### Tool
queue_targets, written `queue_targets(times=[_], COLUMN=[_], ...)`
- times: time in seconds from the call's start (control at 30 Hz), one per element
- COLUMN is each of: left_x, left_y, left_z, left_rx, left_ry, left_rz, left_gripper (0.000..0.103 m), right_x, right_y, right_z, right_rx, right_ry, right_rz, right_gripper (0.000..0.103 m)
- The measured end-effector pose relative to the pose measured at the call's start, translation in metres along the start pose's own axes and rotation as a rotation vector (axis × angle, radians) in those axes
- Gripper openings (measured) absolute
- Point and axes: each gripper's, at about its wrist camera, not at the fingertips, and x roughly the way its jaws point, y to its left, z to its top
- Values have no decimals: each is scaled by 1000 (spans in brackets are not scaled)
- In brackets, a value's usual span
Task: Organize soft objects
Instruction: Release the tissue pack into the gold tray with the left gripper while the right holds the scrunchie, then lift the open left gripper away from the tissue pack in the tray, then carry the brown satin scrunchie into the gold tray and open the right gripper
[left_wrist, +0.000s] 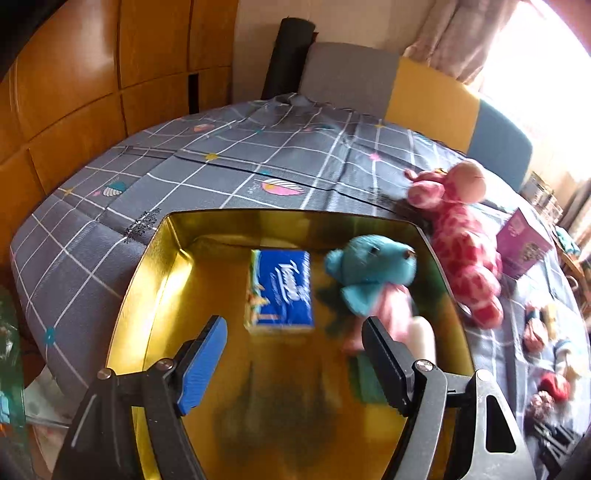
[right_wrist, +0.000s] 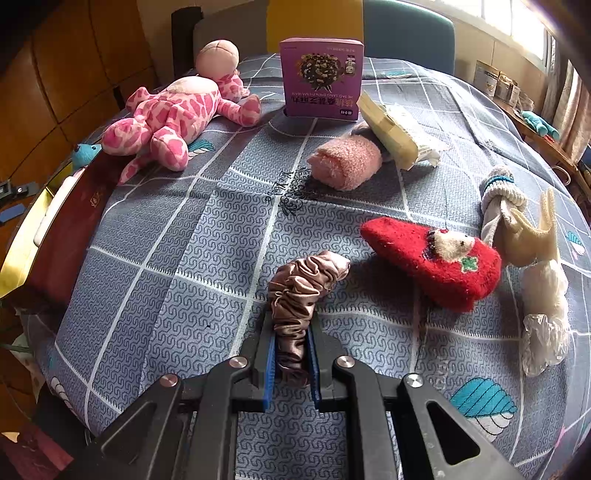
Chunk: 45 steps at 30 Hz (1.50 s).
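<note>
My left gripper (left_wrist: 295, 328) is open and empty above a gold tin box (left_wrist: 155, 280). In the box lie a blue tissue pack (left_wrist: 282, 291) and a blue teddy bear (left_wrist: 373, 273) in pink clothes, just past my right finger. My right gripper (right_wrist: 291, 339) is shut on a brown satin scrunchie (right_wrist: 303, 288) over the bedspread. A pink giraffe plush (right_wrist: 173, 114) lies beside the box; it also shows in the left wrist view (left_wrist: 461, 240). A red sock (right_wrist: 432, 254), a pink rolled sock (right_wrist: 347, 162) and a knotted white sock (right_wrist: 498, 199) lie on the bed.
A purple carton (right_wrist: 321, 77) stands at the back of the bed. A cream packet (right_wrist: 391, 129) leans on the pink sock. A beige knit piece (right_wrist: 532, 232) and white plastic bags (right_wrist: 546, 306) lie at the right. The box's red side (right_wrist: 70, 229) is at the left.
</note>
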Motion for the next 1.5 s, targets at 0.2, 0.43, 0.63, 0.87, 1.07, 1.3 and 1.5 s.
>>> queue_targets(times=[0.2, 0.43, 0.63, 0.87, 1.07, 1.3, 1.5], left_x=[-25, -40, -45, -51, -52, -51, -54], left_y=[-16, -28, -31, -30, -23, -10, 3], left_z=[-18, -34, -42, -50, -52, -54, -53], left_rx=[34, 65, 76, 88, 74, 50, 16], left_ry=[-20, -25, -21, -23, -21, -14, -23], left_rz=[-30, -50, -60, -64, -62, -52, -40], left_gripper=[76, 77, 77, 77, 77, 77, 77], right_x=[-1, -6, -16, -38, -46, -37, -37], right_y=[-1, -2, 4, 23, 65, 116, 157], right_z=[1, 2, 8, 25, 47, 65, 87], right_rx=[12, 34, 34, -3, -115, -204, -258], right_ry=[-3, -11, -42, -114, -142, -119, -120], right_rz=[-3, -1, 11, 45, 142, 285, 420], right_gripper=[14, 14, 14, 14, 14, 12, 11])
